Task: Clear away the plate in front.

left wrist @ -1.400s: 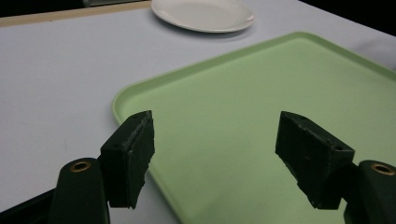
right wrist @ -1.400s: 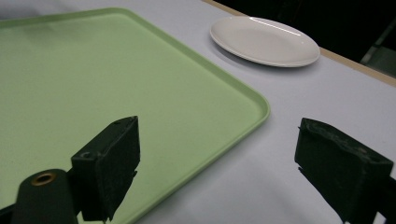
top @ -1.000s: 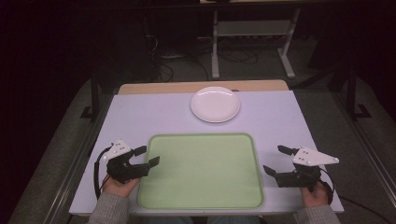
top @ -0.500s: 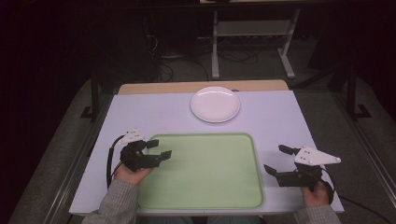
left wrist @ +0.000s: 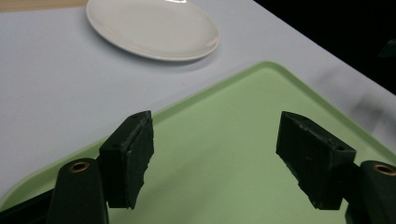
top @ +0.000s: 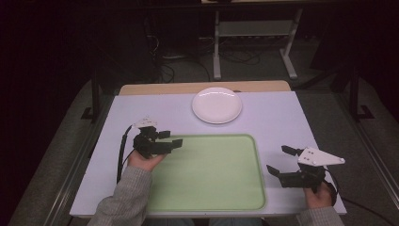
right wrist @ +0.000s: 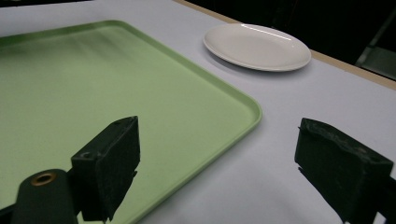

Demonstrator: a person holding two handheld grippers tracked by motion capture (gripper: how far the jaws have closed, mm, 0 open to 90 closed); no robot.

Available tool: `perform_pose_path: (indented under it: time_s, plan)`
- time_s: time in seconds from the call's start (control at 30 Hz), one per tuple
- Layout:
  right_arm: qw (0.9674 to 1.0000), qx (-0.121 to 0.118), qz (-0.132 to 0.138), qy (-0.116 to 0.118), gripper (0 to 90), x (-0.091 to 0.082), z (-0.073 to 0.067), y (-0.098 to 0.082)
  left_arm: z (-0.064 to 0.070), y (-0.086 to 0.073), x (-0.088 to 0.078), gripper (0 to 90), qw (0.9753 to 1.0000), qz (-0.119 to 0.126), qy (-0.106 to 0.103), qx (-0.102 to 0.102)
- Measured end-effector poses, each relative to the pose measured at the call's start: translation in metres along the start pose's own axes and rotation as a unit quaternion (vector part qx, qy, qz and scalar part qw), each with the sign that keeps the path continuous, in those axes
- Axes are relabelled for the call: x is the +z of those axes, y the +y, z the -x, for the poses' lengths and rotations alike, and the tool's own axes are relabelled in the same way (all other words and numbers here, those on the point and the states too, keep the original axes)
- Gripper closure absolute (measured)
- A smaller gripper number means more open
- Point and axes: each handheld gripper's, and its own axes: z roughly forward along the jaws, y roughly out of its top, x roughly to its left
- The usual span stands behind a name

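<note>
A pale green tray [top: 211, 172] lies on the white table, near its front edge. A white plate [top: 217, 104] rests empty behind the tray. My left gripper [top: 170, 138] hangs open over the tray's back left corner, jaws pointing right toward the tray's middle. In the left gripper view the tray [left wrist: 224, 154] spreads beneath the open left gripper [left wrist: 215, 158] and the plate [left wrist: 152, 25] lies beyond. My right gripper [top: 280, 160] stands open just off the tray's right edge. In the right gripper view the right gripper [right wrist: 233, 163] straddles the tray's rim [right wrist: 252, 114], and the plate [right wrist: 257, 45] lies farther off.
A wooden strip [top: 202, 87] runs along the table's far edge. Behind the table, a metal stand [top: 251, 42] and cables lie on a dark floor. Bare white tabletop [top: 291, 117] shows right of the plate and left of the tray.
My left gripper has moved forward and right, from beside the tray's left edge to over its back left corner. The right gripper has barely shifted.
</note>
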Motion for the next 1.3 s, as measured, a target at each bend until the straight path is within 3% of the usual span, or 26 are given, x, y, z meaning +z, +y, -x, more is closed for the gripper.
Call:
perform_pose_path:
  time_s: [0.3, 0.6, 0.73, 0.9, 1.0, 1.03, 1.17, 1.2, 1.23, 1.3]
  plan:
    - [1.0000, 0.004, 0.002, 0.004, 13.2, 0.000, 0.001, 0.001, 0.000, 0.024, 0.031, 29.7, 0.9996, -0.011, -0.015, -0.021]
    - [0.9999, 0.009, 0.007, 0.010, 13.2, 0.000, 0.002, 0.001, 0.004, 0.045, 0.060, 30.6, 0.9994, -0.021, -0.010, -0.026]
    - [0.9999, 0.008, 0.009, 0.012, 13.2, 0.000, 0.003, 0.002, 0.003, 0.053, 0.074, 28.5, 0.9986, -0.020, 0.003, -0.049]
    - [0.9998, 0.008, 0.010, 0.012, 13.2, -0.001, 0.003, 0.002, -0.002, 0.063, 0.089, 28.4, 0.9950, -0.009, 0.007, -0.099]
    - [0.9998, 0.008, 0.012, 0.012, 13.2, -0.001, 0.003, 0.002, -0.005, 0.067, 0.096, 28.4, 0.9931, -0.014, 0.013, -0.116]
    - [0.9998, 0.008, 0.011, 0.013, 13.2, 0.000, 0.003, 0.002, -0.009, 0.069, 0.103, 29.0, 0.9897, -0.013, 0.017, -0.141]
    - [0.9998, 0.008, 0.014, 0.013, 13.2, 0.000, 0.003, 0.002, -0.017, 0.070, 0.116, 31.3, 0.9798, -0.016, 0.031, -0.197]
    - [0.9998, 0.008, 0.014, 0.013, 13.2, 0.000, 0.004, 0.002, -0.020, 0.070, 0.120, 31.6, 0.9760, -0.015, 0.026, -0.216]
    - [0.9998, 0.009, 0.015, 0.014, 13.2, -0.001, 0.004, 0.002, -0.024, 0.070, 0.124, 32.4, 0.9702, -0.013, 0.019, -0.241]
    - [0.9997, 0.013, 0.015, 0.017, 13.2, 0.000, 0.004, 0.003, -0.034, 0.068, 0.131, 34.2, 0.9548, -0.012, 0.004, -0.297]
